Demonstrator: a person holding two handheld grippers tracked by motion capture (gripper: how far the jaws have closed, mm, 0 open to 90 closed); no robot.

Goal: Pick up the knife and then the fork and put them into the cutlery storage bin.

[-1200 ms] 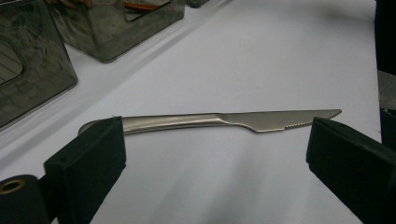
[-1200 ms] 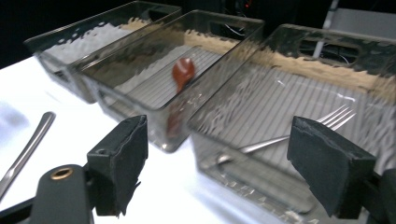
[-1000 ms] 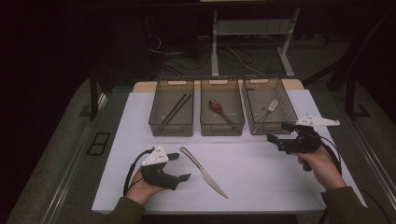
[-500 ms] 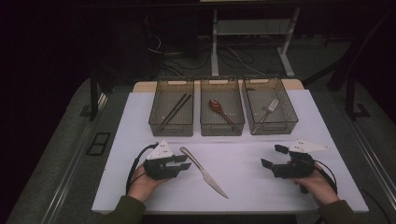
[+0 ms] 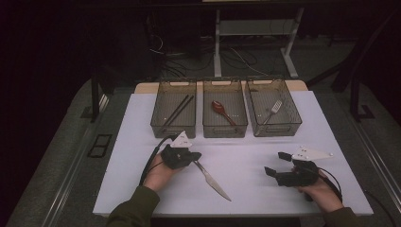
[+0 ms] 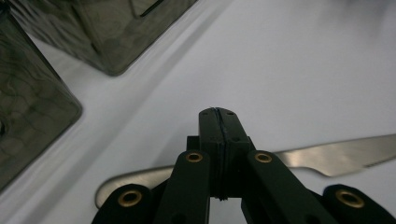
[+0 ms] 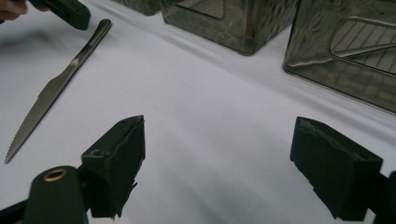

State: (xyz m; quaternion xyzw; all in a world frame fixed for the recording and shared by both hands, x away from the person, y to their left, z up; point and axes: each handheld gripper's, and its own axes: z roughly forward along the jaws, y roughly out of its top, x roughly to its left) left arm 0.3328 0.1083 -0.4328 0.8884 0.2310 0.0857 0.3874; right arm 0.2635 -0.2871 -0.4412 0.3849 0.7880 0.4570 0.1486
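High view: The table (image 5: 142,142) carries a white surface with three dark translucent bins in a row at its far edge. The left bin (image 5: 173,124) holds a pair of chopsticks (image 5: 178,109), the middle bin (image 5: 224,127) a red-brown spoon (image 5: 222,110), and the right bin (image 5: 288,124) a fork (image 5: 273,109). A knife (image 5: 213,181) lies flat on the table in front of the left and middle bins, its blade pointing toward the near edge and its handle end at the left gripper (image 5: 195,156). The left gripper's fingers have just been closing and now meet at the knife's handle. The right gripper (image 5: 276,163) rests low over the table near the right edge, well apart from the knife, with its fingers spread and nothing between them.

Left gripper view: The left gripper's (image 6: 218,135) fingers are pressed together with no visible gap. The knife (image 6: 336,156) lies across the picture just beyond and beneath them, handle at left and blade at right. Whether the fingers actually pinch the handle cannot be told. Two bin corners (image 6: 42,107) stand at upper left.

Right gripper view: The right gripper's (image 7: 217,163) fingers (image 7: 119,163) stand wide apart over bare table, holding nothing. The knife (image 7: 56,88) lies at upper left, serrated edge visible, with the tip of the left gripper (image 7: 65,11) at its handle end. Bins (image 7: 233,18) line the top edge.
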